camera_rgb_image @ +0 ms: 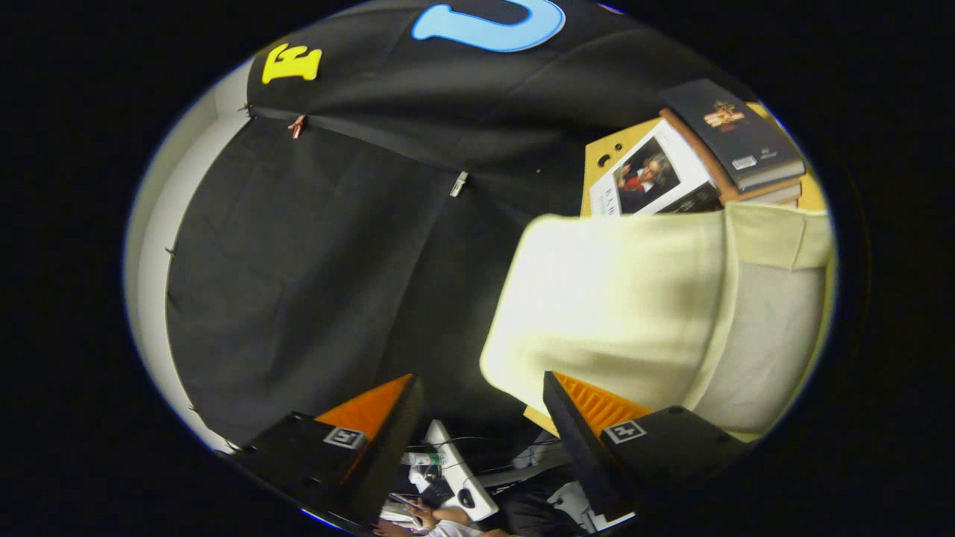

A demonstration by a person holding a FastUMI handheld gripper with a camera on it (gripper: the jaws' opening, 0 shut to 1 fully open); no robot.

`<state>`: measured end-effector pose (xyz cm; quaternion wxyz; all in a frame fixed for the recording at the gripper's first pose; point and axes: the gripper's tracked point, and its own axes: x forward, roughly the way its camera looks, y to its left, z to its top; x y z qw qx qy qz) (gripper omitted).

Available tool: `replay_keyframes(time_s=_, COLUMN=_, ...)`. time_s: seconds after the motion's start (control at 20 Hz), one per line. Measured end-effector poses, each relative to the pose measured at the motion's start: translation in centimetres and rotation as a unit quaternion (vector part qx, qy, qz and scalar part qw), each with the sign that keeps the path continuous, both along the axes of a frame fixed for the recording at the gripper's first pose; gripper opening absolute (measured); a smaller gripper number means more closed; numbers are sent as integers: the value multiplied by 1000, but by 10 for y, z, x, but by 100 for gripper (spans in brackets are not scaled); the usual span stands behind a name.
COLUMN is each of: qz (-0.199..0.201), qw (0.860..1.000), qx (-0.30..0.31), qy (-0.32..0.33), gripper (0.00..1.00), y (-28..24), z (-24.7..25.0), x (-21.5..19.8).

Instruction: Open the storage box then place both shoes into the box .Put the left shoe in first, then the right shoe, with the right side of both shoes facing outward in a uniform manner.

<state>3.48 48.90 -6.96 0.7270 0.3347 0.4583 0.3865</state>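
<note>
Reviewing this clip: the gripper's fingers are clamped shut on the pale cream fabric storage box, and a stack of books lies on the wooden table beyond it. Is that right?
Not quite. In the gripper view the gripper stands open, its fingers spread apart with nothing between them; the pale cream fabric storage box sits just ahead of one finger, ungripped. The stack of books does lie on the wooden table beyond the box.

Little here can be read. On the white cover of the book with a portrait (649,179), lying on the far right of the surface beyond the cream box, a few capital letters run along the edge beside the picture, too small and bent to make out. The dark book (735,134) stacked next to it carries a gold emblem and a small white label, both too fine to read, and each finger of the tongs (483,425) bears a square black-and-white marker without words.
</note>
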Motion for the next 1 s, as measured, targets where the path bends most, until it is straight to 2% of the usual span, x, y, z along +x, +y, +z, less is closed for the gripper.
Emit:
replay_keyframes(time_s=0.05, qz=-7, qw=1000, qx=-9, qy=-18, gripper=97, y=-10, z=4, x=2)
replay_keyframes(time_s=0.3, qz=-49, qw=992, qx=-54, qy=-106, gripper=97, y=-87, z=20, x=16)
replay_keyframes(time_s=0.5, qz=-72, qw=984, qx=-112, qy=-120, gripper=97, y=-162, z=7, x=21)
replay_keyframes(time_s=0.75, qz=-148, qw=957, qx=-195, qy=-158, gripper=97, y=-285, z=-9, x=30)
replay_keyframes(time_s=1.0, qz=-183, qw=934, qx=-263, qy=-159, gripper=97, y=-390, z=-39, x=32)
